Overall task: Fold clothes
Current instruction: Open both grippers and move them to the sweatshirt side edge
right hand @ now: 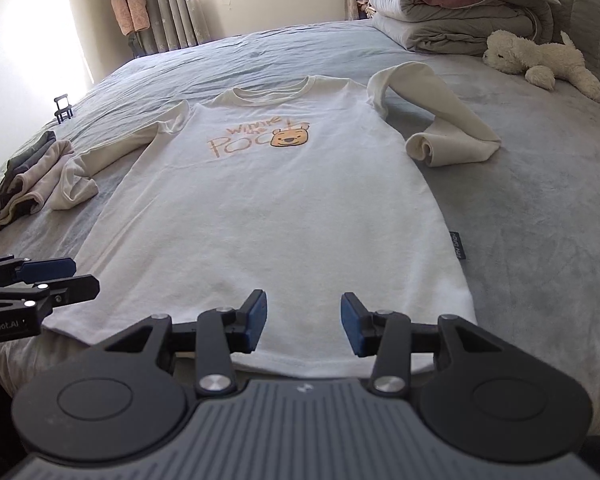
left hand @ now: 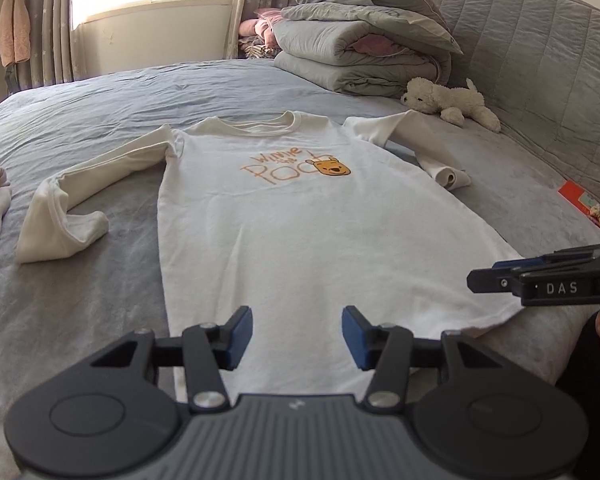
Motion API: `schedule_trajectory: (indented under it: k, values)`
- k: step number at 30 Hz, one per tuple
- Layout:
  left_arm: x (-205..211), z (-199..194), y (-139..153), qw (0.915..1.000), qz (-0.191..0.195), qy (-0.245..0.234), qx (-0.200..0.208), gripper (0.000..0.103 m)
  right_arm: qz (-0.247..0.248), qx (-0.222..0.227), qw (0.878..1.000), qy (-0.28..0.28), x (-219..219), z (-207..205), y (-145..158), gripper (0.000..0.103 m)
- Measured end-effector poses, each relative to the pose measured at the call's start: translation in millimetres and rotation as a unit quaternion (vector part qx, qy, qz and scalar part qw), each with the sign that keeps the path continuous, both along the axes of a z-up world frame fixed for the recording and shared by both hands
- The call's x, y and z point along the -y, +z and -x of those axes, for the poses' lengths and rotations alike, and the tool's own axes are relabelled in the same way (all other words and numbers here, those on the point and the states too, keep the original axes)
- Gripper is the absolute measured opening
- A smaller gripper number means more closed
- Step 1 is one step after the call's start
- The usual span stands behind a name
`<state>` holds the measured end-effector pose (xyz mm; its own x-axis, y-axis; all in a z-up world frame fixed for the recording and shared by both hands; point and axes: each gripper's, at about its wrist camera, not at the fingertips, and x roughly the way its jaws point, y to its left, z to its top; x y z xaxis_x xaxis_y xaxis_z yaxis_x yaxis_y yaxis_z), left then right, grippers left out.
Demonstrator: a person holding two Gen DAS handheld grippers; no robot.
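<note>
A white long-sleeved shirt (left hand: 300, 232) with an orange Winnie the Pooh print lies flat, front up, on the grey bed (left hand: 100, 100); it also shows in the right wrist view (right hand: 268, 216). Both sleeves are bent back on themselves beside the body. My left gripper (left hand: 297, 336) is open and empty just above the shirt's hem, left of centre. My right gripper (right hand: 303, 326) is open and empty above the hem near its right part. Each gripper shows side-on in the other's view, the right (left hand: 540, 280) and the left (right hand: 40, 280).
Folded grey quilts (left hand: 364, 40) and a white plush dog (left hand: 452, 104) lie at the head of the bed. A pile of folded clothes (right hand: 28, 176) sits left of the shirt. A red booklet (left hand: 588, 204) lies by the padded wall on the right.
</note>
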<state>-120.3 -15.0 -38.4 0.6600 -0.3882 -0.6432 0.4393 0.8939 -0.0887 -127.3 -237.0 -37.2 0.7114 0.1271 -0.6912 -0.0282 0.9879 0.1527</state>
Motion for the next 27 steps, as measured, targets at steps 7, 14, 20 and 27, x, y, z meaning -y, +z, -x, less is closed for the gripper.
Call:
schedule_trajectory:
  k: [7,14,20,27]
  values:
    - [15,10,-25,0.9989,-0.037,-0.024,-0.015,0.052,0.023,-0.014,0.999,0.031,-20,3,-20,0.047]
    - [-3,7,-9,0.9984,-0.012,-0.030,-0.046,0.052,-0.002,-0.024,0.999,0.024,6,5,-7,0.047]
    - [17,-23,7,0.9991,-0.010,-0.029,-0.030,0.051,-0.008,-0.001,1.000,-0.020,47,-19,8,0.047]
    - [73,-74,22,0.9982,-0.018,-0.049,-0.028,0.051,-0.013,-0.012,0.998,-0.068,106,-60,12,0.047]
